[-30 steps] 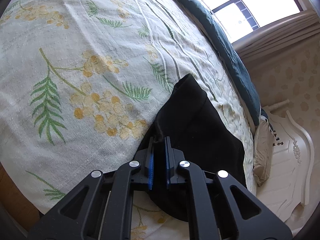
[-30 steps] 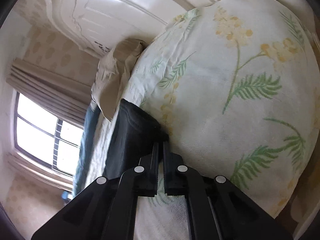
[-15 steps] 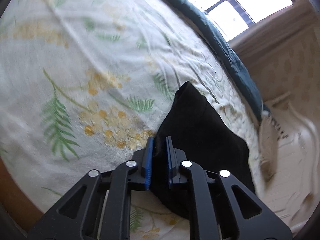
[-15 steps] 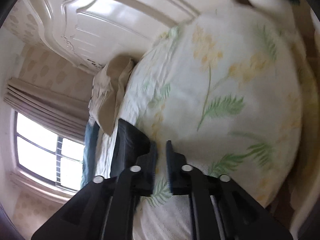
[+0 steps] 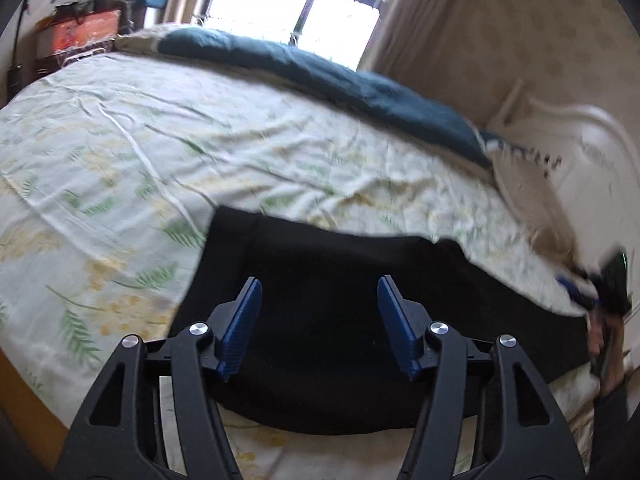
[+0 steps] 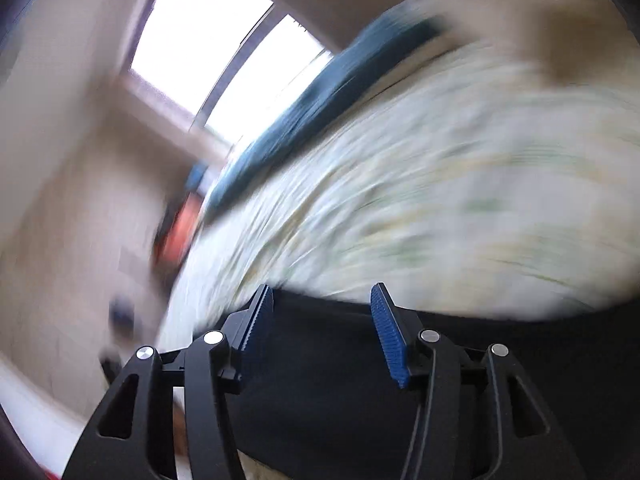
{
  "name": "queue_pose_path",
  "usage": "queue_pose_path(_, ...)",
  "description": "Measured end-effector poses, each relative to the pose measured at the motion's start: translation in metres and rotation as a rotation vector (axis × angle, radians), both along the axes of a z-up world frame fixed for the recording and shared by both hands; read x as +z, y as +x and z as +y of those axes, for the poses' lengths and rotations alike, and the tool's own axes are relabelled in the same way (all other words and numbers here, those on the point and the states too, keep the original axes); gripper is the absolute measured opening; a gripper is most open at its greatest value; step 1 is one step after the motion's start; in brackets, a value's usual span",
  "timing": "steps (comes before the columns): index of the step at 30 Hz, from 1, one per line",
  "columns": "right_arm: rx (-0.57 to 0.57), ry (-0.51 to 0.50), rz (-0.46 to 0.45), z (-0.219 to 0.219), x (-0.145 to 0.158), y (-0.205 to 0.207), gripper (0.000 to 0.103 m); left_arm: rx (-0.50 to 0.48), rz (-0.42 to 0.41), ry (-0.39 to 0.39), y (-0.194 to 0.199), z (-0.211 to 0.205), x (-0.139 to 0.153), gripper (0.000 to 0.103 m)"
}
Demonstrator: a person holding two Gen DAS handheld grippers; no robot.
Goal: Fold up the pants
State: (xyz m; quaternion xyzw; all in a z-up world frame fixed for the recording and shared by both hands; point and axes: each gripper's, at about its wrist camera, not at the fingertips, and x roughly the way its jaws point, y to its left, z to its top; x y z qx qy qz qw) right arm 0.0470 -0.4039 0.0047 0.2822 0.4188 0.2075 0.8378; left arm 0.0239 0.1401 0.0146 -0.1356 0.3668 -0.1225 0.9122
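Note:
The black pants [image 5: 340,280] lie folded flat as a wide dark band on the floral bedsheet [image 5: 120,152]. My left gripper [image 5: 318,292] is open and empty, its blue pads spread wide above the pants. In the blurred right wrist view my right gripper [image 6: 322,304] is also open and empty, over the pants [image 6: 340,380]. The right gripper shows blurred at the right edge of the left wrist view [image 5: 604,284].
A dark teal blanket [image 5: 320,76] runs along the far side of the bed under a bright window [image 5: 296,4]. A beige pillow [image 5: 532,208] and white headboard [image 5: 592,152] stand at the right. Orange clutter [image 5: 84,36] sits at the back left.
Both grippers have opened wide and let go of the pants. Both have swung to look across the bed towards the window. The pants now lie flat.

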Motion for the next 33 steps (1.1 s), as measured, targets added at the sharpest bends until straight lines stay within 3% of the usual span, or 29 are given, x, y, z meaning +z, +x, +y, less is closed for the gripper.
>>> queue_pose_path(2, 0.136, -0.037, 0.02, 0.05, -0.012, 0.045, 0.053, -0.006, 0.04, -0.012, 0.004, -0.002, -0.013, 0.061)
queue_pose_path(5, 0.259, -0.051, 0.067, 0.102, -0.032, 0.101, 0.061, 0.013, 0.091, -0.041, 0.004, 0.006, -0.03, 0.072)
queue_pose_path(11, 0.446, -0.076, 0.195, 0.159, -0.069, 0.148, 0.068, 0.016, 0.101, -0.1, 0.001, 0.02, -0.046, 0.079)
queue_pose_path(12, 0.464, -0.109, 0.189, 0.165, -0.07, 0.146, 0.053, 0.007, 0.097, -0.093, 0.001, 0.019, -0.046, 0.081)
queue_pose_path(13, 0.483, -0.14, 0.188, 0.172, -0.07, 0.144, 0.011, -0.006, 0.09, -0.083, 0.001, 0.018, -0.046, 0.082)
queue_pose_path(14, 0.489, -0.154, 0.193, 0.174, -0.066, 0.141, 0.012, -0.013, 0.086, -0.073, 0.002, 0.016, -0.046, 0.083)
queue_pose_path(18, 0.444, -0.215, 0.083, 0.179, -0.039, 0.135, 0.012, -0.005, 0.063, -0.023, 0.004, 0.009, -0.046, 0.083)
queue_pose_path(21, 0.41, -0.231, 0.139, 0.18, -0.061, 0.15, 0.011, -0.002, 0.064, -0.005, 0.009, 0.005, -0.051, 0.084)
queue_pose_path(23, 0.379, -0.168, 0.205, 0.172, -0.086, 0.157, 0.014, 0.005, 0.057, -0.001, 0.009, 0.004, -0.052, 0.085)
queue_pose_path(26, 0.29, 0.001, 0.23, 0.146, -0.1, 0.161, 0.014, 0.0, 0.061, 0.014, 0.009, 0.003, -0.053, 0.085)
queue_pose_path(29, 0.109, 0.044, 0.23, 0.114, -0.099, 0.161, 0.01, -0.014, 0.071, 0.049, 0.011, -0.002, -0.053, 0.085)
queue_pose_path(32, 0.05, 0.065, 0.186, 0.085, -0.075, 0.139, 0.02, -0.022, 0.083, 0.053, 0.013, -0.003, -0.052, 0.088)
queue_pose_path(33, 0.046, 0.059, 0.157, 0.076, -0.062, 0.125, 0.034, -0.026, 0.086, 0.051, 0.014, -0.004, -0.052, 0.09)
